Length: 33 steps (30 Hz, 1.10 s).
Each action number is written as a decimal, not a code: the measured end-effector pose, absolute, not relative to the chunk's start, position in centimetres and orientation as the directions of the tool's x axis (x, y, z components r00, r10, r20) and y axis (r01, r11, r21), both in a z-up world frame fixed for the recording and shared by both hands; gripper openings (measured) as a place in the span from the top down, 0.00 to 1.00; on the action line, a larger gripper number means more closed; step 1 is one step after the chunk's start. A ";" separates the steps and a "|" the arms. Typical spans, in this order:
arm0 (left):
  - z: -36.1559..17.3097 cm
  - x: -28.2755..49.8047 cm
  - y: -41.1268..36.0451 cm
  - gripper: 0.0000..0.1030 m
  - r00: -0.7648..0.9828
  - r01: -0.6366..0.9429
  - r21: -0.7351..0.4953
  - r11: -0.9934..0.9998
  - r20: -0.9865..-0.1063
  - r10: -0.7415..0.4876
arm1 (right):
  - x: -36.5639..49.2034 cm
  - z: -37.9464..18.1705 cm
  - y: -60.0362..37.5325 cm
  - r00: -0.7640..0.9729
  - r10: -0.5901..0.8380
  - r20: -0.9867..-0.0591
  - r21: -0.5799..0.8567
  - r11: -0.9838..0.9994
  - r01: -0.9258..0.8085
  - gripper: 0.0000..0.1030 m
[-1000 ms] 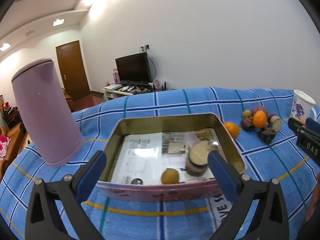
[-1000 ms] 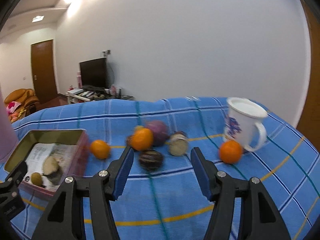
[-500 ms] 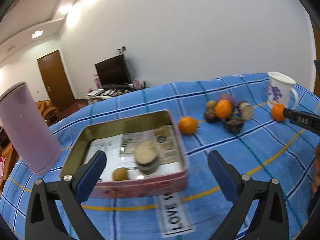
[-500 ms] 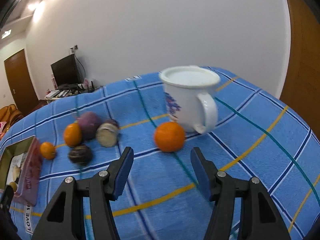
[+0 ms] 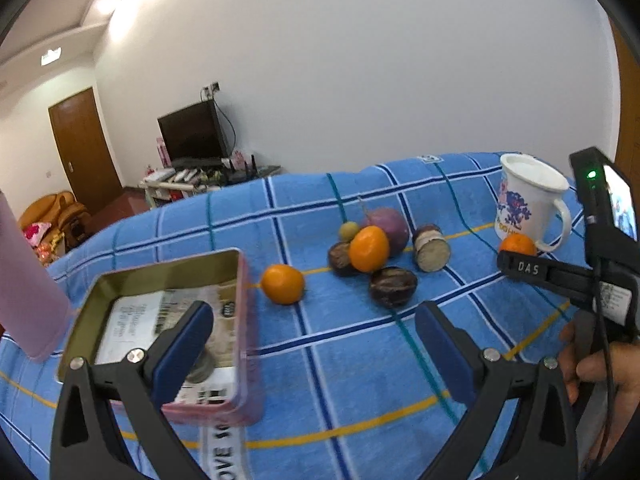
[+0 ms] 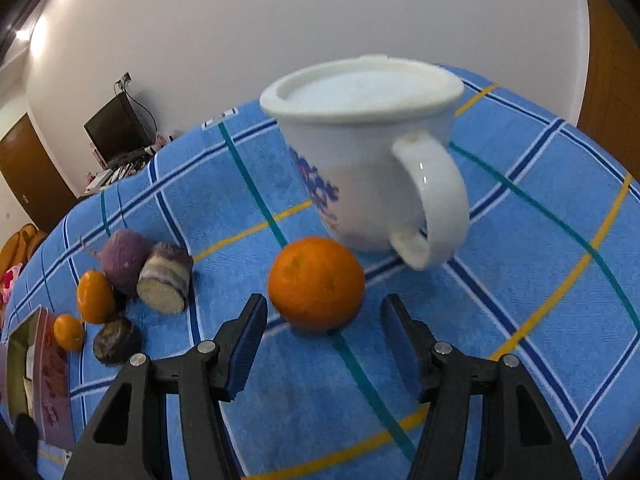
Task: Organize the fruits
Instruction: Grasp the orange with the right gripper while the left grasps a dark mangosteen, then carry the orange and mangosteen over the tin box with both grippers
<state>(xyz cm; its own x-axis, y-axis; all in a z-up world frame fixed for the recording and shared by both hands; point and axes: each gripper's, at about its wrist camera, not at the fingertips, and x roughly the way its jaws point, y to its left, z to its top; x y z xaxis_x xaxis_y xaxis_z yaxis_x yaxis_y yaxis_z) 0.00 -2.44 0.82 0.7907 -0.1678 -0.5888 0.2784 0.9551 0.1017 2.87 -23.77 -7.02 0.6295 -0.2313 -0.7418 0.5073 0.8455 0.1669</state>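
An orange (image 6: 316,284) lies on the blue checked cloth in front of a white mug (image 6: 360,184). My right gripper (image 6: 324,310) is open, its fingertips just short of this orange on either side, pads not touching it. In the left wrist view my left gripper (image 5: 312,332) is open and holds nothing, hovering between the pink tin box (image 5: 168,280) and a fruit cluster. A lone orange (image 5: 282,283) sits beside the tin. The cluster holds an orange (image 5: 368,249), a purple fruit (image 5: 390,224), two dark passion fruits (image 5: 393,286) and a cut piece (image 5: 431,248).
A tall pink cylinder (image 5: 24,280) stands left of the tin. The tin holds printed paper and a small jar, partly hidden by my left finger. A person's hand (image 5: 592,364) holds the right gripper at the right edge. Open cloth lies in front of the fruits.
My left gripper has swung right, from over the tin toward the fruit cluster. My right gripper has moved right and down, from the cluster to the orange by the mug, now close up.
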 end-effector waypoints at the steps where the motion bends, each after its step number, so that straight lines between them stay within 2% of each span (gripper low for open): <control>1: 0.6 0.4 -2.8 0.00 0.782 0.277 0.095 0.956 -0.600 -0.167 | 2.9 -6.9 -23.9 0.633 -0.236 -0.738 0.167 0.844 0.509 0.41; 9: -1.1 3.3 -6.0 0.00 0.743 0.275 0.081 0.958 -0.651 -0.158 | 3.5 -7.2 -24.1 0.638 -0.201 -0.743 0.186 0.854 0.486 0.41; 11: -1.3 3.7 -6.8 0.00 0.740 0.278 0.085 0.957 -0.654 -0.156 | 3.4 -7.2 -24.1 0.638 -0.197 -0.744 0.182 0.859 0.478 0.49; 15: -1.8 4.8 -8.0 0.00 0.730 0.271 0.096 0.958 -0.669 -0.140 | 3.8 -7.2 -23.8 0.635 -0.193 -0.748 0.167 0.871 0.462 0.51; 21: -3.1 6.6 -8.8 0.08 0.681 0.246 0.075 0.966 -0.723 -0.118 | 3.7 -7.0 -23.9 0.631 -0.186 -0.753 0.167 0.873 0.457 0.52; 23: -3.9 7.3 -8.9 0.18 0.638 0.250 0.052 0.967 -0.760 -0.124 | 3.5 -6.7 -23.8 0.642 -0.187 -0.743 0.177 0.871 0.458 0.52; 28: -4.5 8.2 -8.8 0.26 0.597 0.250 0.003 0.968 -0.787 -0.152 | 2.2 -4.7 -22.8 0.692 -0.254 -0.676 0.134 0.880 0.455 0.52; 30: -4.6 8.3 -8.9 0.38 0.590 0.269 -0.016 0.963 -0.788 -0.178 | 2.0 -4.3 -22.2 0.703 -0.267 -0.659 0.117 0.887 0.446 0.52; 31: -4.6 8.5 -9.0 0.50 0.584 0.286 -0.029 0.958 -0.787 -0.198 | 2.0 -4.3 -22.1 0.704 -0.266 -0.658 0.113 0.889 0.443 0.52; 32: -4.5 8.3 -9.2 0.56 0.587 0.299 -0.029 0.954 -0.783 -0.208 | 2.1 -4.4 -22.0 0.703 -0.259 -0.662 0.116 0.892 0.438 0.52; 33: -4.5 8.2 -9.4 0.56 0.589 0.301 -0.018 0.953 -0.782 -0.201 | 2.1 -4.5 -22.0 0.701 -0.251 -0.668 0.120 0.893 0.434 0.52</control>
